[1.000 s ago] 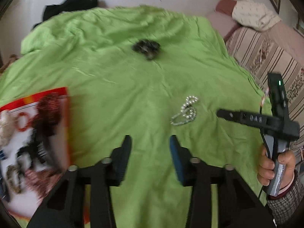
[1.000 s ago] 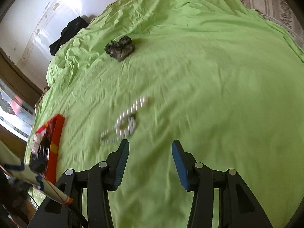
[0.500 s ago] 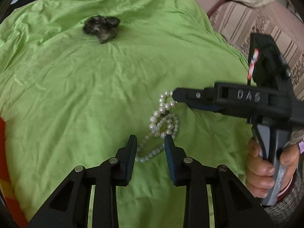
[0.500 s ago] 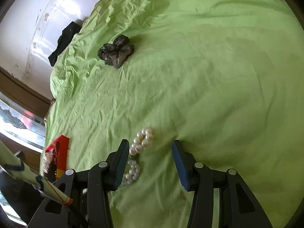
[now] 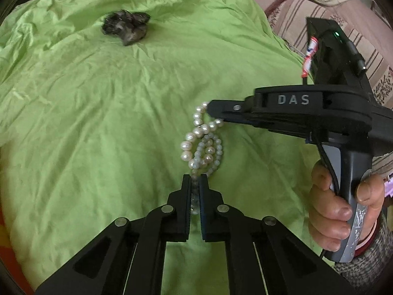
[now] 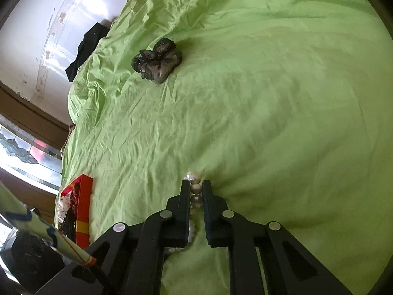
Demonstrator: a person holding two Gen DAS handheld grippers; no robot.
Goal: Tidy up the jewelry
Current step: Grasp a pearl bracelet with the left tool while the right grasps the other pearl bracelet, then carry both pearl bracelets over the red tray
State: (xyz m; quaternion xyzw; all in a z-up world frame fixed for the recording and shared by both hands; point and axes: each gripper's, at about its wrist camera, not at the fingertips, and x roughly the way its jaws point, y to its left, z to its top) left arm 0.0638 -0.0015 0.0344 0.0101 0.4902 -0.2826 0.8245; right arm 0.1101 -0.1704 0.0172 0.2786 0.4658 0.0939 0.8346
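Bed, green sheet (image 5: 98,127), rumpled. Both tools down on one tangle of beads near the middle of the bed. Left hand-held gripper (image 5: 195,186): jaws nearly closed, pinching the near end of a strand of small pale-green beads (image 5: 208,152) that trails back between its fingers. Right hand-held gripper (image 6: 196,191): jaws drawn in on the far end of the pearl strand (image 5: 194,132), two or three pearls caught between the pads, cloth puckered just ahead of the tips. From the left wrist view the two strands lie coiled over each other (which passes under which I cannot tell). Dark, crumpled lump (image 6: 157,62) sits well apart, farther up the sheet, untouched. Red box (image 6: 82,209) with other pieces inside rests at the left edge of the bed. Step in hand, by my reading: separating the tangled pair before stowing. Next move calls for a slow pull apart, grips held firm, watching for a snag where the loops cross; then carry one strand to the box.
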